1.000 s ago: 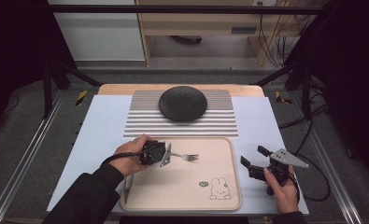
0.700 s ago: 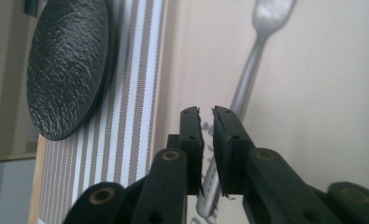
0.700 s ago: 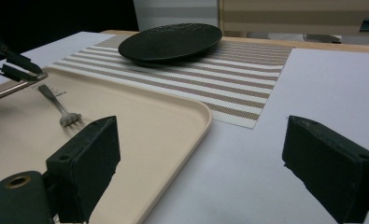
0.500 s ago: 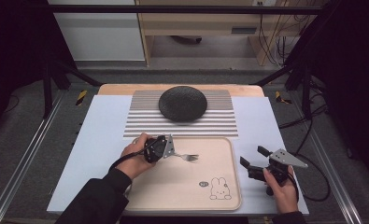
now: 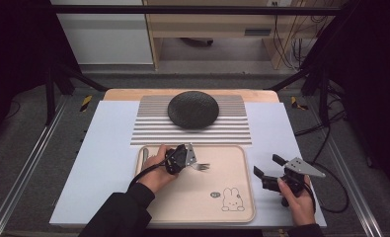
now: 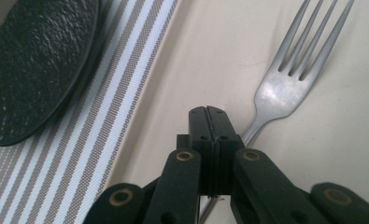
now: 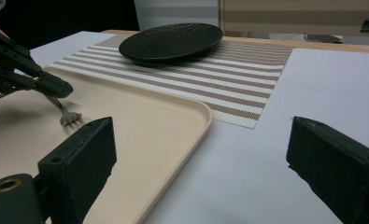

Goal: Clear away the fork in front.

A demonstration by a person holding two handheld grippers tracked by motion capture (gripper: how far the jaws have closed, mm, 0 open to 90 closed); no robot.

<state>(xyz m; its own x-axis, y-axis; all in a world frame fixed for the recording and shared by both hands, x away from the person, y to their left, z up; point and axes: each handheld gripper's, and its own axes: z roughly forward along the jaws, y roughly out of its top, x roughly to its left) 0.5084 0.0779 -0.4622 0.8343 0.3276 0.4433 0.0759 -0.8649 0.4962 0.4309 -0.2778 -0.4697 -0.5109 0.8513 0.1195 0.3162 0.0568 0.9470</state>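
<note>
A metal fork (image 5: 202,166) (image 6: 289,88) lies on the beige tray (image 5: 232,197), tines pointing right in the high view. My left gripper (image 5: 191,162) (image 6: 206,116) is low over the tray's upper left part, shut on the fork's handle just behind the neck. The handle shows between the closed jaws in the left gripper view. In the right gripper view the same gripper (image 7: 56,88) and fork (image 7: 69,117) sit at the left. My right gripper (image 5: 267,166) (image 7: 201,154) is open and holds nothing, over the white mat right of the tray.
A black textured plate (image 5: 193,109) (image 7: 170,41) rests on a striped placemat (image 5: 148,131) behind the tray. The tray has a rabbit drawing (image 5: 233,199) at its front right. A white sheet (image 5: 103,158) covers the table; metal rails run along both sides.
The left hand has shifted a little to the right along the fork and lower, and its jaws have come shut on the handle. The right hand has stayed put.
</note>
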